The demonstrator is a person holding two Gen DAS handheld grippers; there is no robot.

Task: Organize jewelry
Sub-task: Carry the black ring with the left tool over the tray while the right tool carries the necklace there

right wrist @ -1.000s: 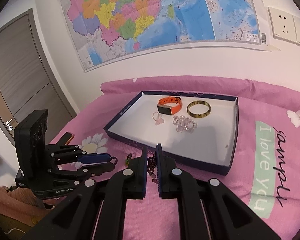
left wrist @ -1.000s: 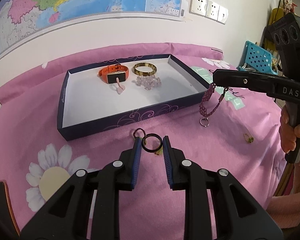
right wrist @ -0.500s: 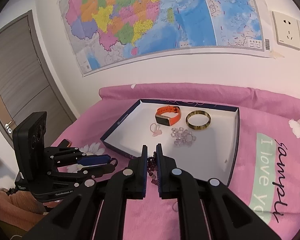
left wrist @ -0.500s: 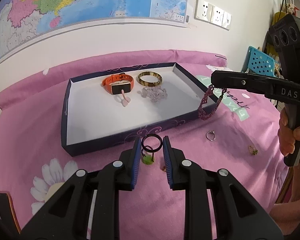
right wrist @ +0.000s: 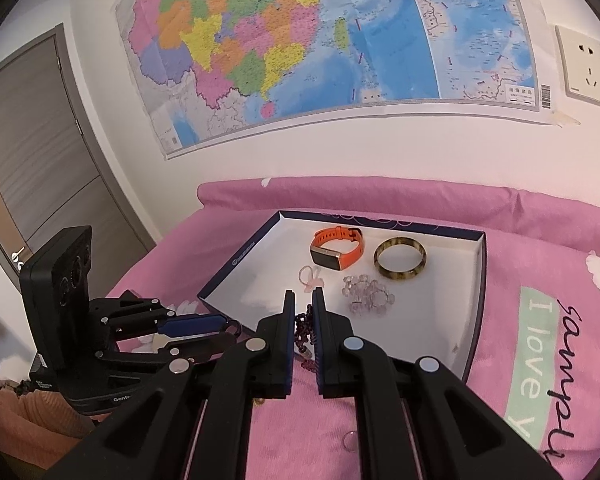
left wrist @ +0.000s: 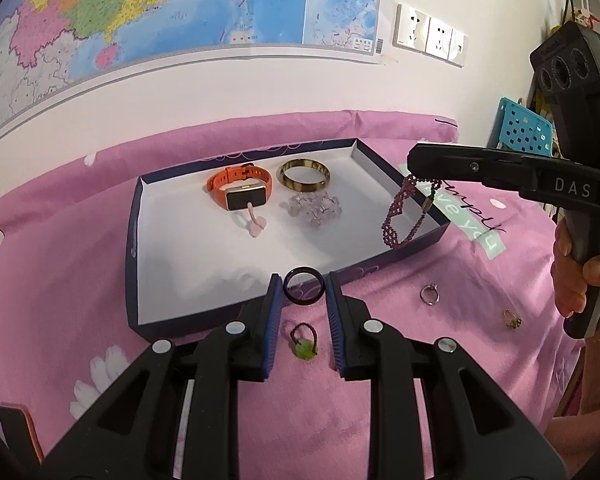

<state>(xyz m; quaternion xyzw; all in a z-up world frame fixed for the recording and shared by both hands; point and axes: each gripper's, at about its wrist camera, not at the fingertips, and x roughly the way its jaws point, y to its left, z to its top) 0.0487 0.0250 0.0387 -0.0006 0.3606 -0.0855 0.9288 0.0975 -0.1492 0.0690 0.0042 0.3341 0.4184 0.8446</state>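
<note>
Left wrist: box (left wrist: 134, 240) holds four pieces. Left claw (left wrist: 300, 292) grips black ring (left wrist: 304, 286); right claw (left wrist: 414, 162) clenches beaded bracelet (left wrist: 400, 216). Three rings (left wrist: 429, 294) remain on the pink cloth (left wrist: 60, 264).

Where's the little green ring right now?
In the left wrist view, the green ring lies on the pink cloth, below the black ring the left gripper holds, just outside the box.

Your right gripper (right wrist: 303, 300) hides most of the dark red bead bracelet (right wrist: 303, 330) between its fingers. A small ring (right wrist: 350, 442) below them is half covered. Right of your left gripper (left wrist: 303, 286), two rings (left wrist: 429, 294) (left wrist: 513, 318) too small to make out.
</note>
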